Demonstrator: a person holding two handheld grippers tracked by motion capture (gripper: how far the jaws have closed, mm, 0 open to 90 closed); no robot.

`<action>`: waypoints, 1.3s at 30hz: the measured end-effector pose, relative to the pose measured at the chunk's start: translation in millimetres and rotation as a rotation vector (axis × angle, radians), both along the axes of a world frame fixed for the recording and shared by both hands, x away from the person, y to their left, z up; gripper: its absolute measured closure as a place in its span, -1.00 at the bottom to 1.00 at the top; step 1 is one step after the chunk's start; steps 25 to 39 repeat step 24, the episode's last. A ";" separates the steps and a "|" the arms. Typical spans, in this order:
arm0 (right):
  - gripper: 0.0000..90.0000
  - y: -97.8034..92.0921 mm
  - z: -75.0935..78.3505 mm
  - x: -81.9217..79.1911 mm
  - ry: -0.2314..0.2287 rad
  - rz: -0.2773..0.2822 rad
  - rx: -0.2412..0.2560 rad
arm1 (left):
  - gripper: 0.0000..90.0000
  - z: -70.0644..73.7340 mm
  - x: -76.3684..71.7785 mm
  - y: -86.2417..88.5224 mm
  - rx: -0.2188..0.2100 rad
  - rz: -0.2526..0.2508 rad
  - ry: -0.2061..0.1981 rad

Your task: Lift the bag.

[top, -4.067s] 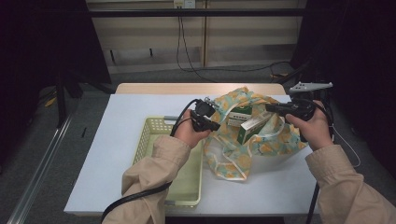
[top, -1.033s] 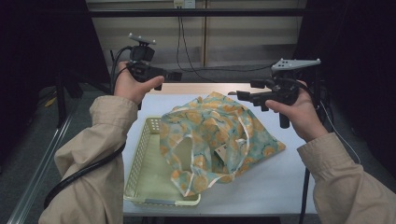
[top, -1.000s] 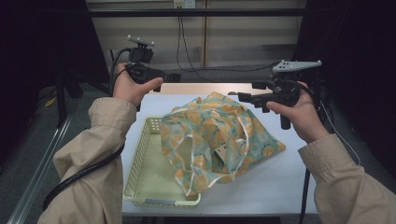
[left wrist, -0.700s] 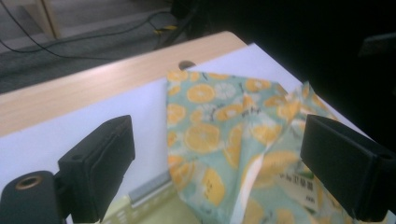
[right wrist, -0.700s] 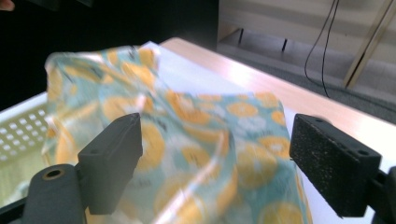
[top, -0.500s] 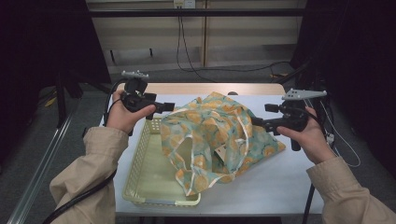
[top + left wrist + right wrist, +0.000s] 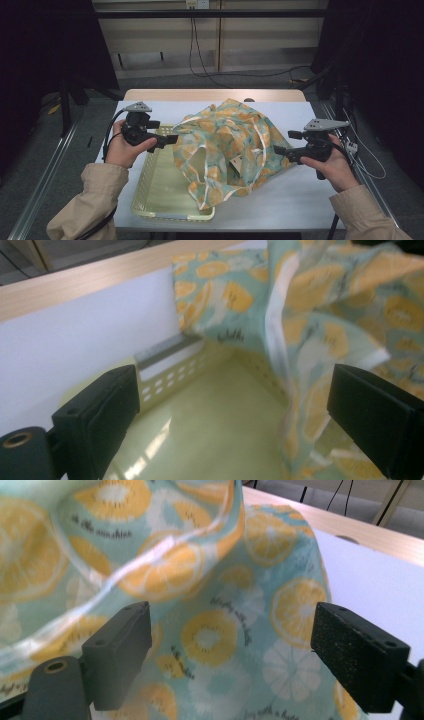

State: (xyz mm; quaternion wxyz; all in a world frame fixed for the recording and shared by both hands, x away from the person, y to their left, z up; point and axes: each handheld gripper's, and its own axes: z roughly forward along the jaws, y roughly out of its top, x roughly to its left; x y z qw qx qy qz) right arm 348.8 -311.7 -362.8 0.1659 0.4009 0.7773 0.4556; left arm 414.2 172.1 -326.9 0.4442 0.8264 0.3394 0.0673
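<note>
Both my tongs, left [image 7: 170, 140] and right [image 7: 278, 150], gape empty beside the bag [image 7: 230, 145], which slumps half over the basket [image 7: 150, 200]; regrasp pending.

Mint fabric bag [image 7: 227, 145] printed with orange citrus slices, lying crumpled at frame centre, sagging open and draping over the pale yellow basket [image 7: 160, 190].

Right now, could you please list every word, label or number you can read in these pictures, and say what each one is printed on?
"ok the sunshine", roughly, in small script: on the citrus-print bag, near the top left in the right gripper view; the reading is uncertain.
Other script lines on the same bag, right gripper view: too blurred to read.
Script on the bag in the left gripper view: too blurred to read.
The yellow basket shows no legible text.
</note>
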 end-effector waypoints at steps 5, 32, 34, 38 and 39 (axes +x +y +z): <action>-0.62 -4.0 -14.5 -8.4 0.014 -0.002 -0.023 | -0.85 -14.8 -13.0 9.9 0.005 -0.005 0.012; -0.64 -9.7 -58.5 -41.3 0.053 -0.006 -0.050 | -0.84 -40.7 -65.1 38.7 -0.016 0.010 0.000; -0.64 -9.7 -58.5 -41.3 0.053 -0.006 -0.050 | -0.84 -40.7 -65.1 38.7 -0.016 0.010 0.000; -0.64 -9.7 -58.5 -41.3 0.053 -0.006 -0.050 | -0.84 -40.7 -65.1 38.7 -0.016 0.010 0.000; -0.64 -9.7 -58.5 -41.3 0.053 -0.006 -0.050 | -0.84 -40.7 -65.1 38.7 -0.016 0.010 0.000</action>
